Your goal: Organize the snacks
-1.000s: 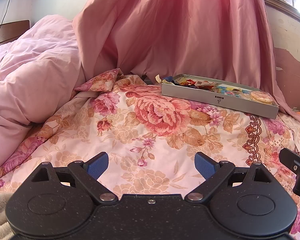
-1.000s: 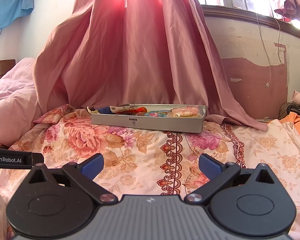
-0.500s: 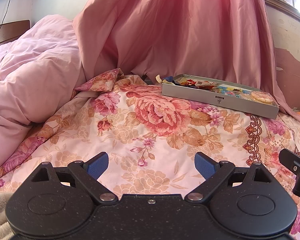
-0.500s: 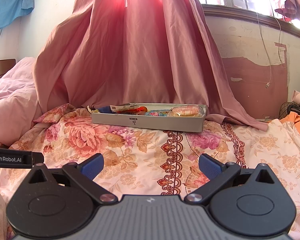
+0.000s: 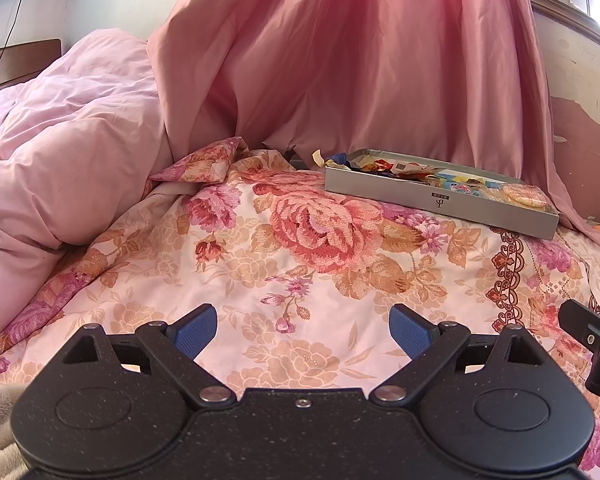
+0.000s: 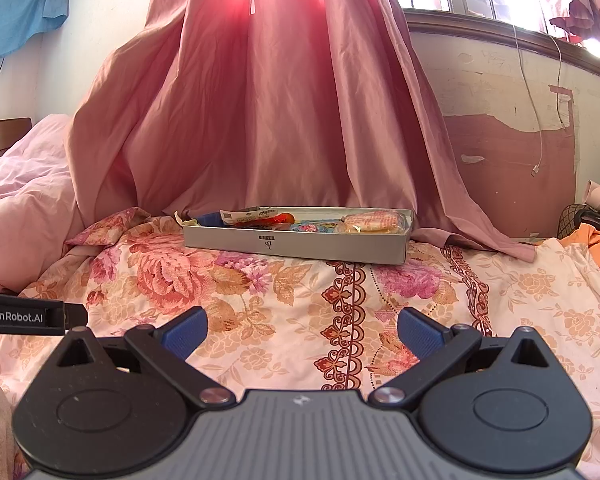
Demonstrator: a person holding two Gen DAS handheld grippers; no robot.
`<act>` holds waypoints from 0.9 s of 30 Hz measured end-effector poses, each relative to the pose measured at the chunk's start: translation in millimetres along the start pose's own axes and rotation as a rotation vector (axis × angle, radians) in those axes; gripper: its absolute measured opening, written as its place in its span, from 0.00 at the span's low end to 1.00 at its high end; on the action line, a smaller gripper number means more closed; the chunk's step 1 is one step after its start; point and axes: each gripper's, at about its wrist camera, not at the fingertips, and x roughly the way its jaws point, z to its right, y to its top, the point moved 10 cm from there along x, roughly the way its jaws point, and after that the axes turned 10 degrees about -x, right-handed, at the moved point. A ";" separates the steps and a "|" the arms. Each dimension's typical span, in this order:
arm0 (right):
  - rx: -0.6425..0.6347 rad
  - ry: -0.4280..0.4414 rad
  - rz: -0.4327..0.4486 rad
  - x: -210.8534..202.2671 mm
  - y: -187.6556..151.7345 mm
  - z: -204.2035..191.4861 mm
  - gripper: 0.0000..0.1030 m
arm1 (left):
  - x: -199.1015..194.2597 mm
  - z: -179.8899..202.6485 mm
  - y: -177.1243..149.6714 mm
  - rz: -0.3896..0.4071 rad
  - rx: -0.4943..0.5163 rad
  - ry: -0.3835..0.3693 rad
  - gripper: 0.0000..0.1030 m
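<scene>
A shallow grey tray [image 5: 440, 200] lies on the floral bedspread at the far side, holding several wrapped snacks, with a round pale cracker pack [image 5: 524, 195] at its right end. It also shows in the right wrist view [image 6: 296, 242], with the cracker pack [image 6: 374, 222] on the right and red and blue wrappers [image 6: 260, 218] on the left. My left gripper [image 5: 302, 330] is open and empty, low over the bedspread, well short of the tray. My right gripper [image 6: 302, 334] is open and empty, also well short of it.
A pink curtain [image 6: 268, 120] hangs down right behind the tray. A pink duvet [image 5: 60, 152] is heaped at the left. Orange cloth [image 6: 596, 248] lies at the far right. The floral bedspread [image 6: 300, 292] stretches between grippers and tray.
</scene>
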 end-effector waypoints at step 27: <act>-0.001 0.001 -0.002 0.3 -0.2 -0.7 1.00 | 0.8 -1.2 -4.5 -0.038 0.002 0.047 0.91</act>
